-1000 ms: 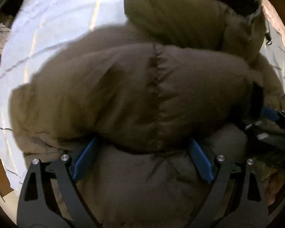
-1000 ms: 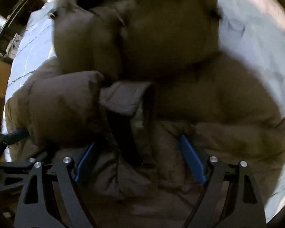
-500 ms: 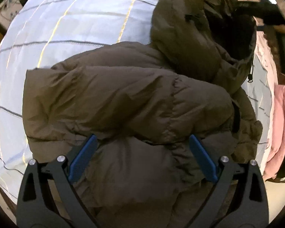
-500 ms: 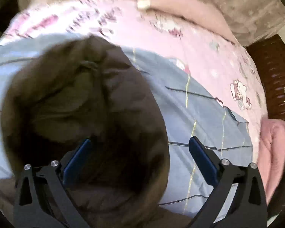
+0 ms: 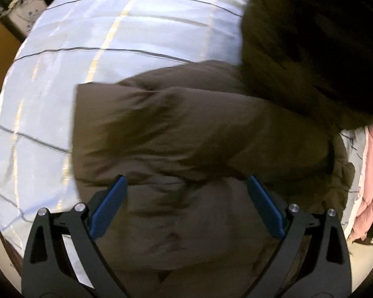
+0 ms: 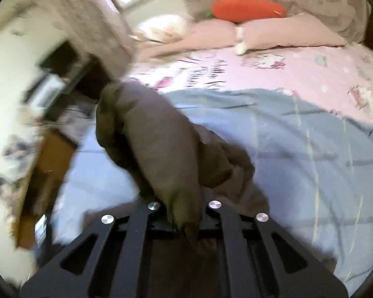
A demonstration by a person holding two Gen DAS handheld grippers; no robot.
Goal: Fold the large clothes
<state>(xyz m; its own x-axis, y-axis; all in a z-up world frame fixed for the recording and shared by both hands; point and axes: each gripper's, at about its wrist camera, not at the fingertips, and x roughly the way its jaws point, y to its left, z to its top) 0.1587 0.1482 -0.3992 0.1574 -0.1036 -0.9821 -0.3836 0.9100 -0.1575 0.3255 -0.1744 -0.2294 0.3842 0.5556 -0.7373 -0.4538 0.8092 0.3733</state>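
Note:
An olive-brown puffer jacket (image 5: 186,134) lies folded on the light blue quilt (image 5: 87,37) of a bed. My left gripper (image 5: 186,206) is open above the jacket's near part, its blue pads (image 5: 109,206) spread wide and holding nothing. The jacket's dark hood (image 5: 310,37) rises at the upper right, blurred. In the right wrist view my right gripper (image 6: 185,213) is shut on a fold of the jacket (image 6: 161,149) and holds it lifted above the quilt (image 6: 310,149).
A pink cartoon-print sheet (image 6: 261,67), pink pillows (image 6: 286,34) and an orange carrot plush (image 6: 248,10) lie at the head of the bed. A pink garment (image 5: 370,173) hangs at the bed's right edge. Wooden furniture (image 6: 44,168) stands to the left.
My right gripper has closed on a jacket fold and lifted it, tilting up toward the pillows. My left gripper stayed open and shifted; the jacket now sits further right in its view.

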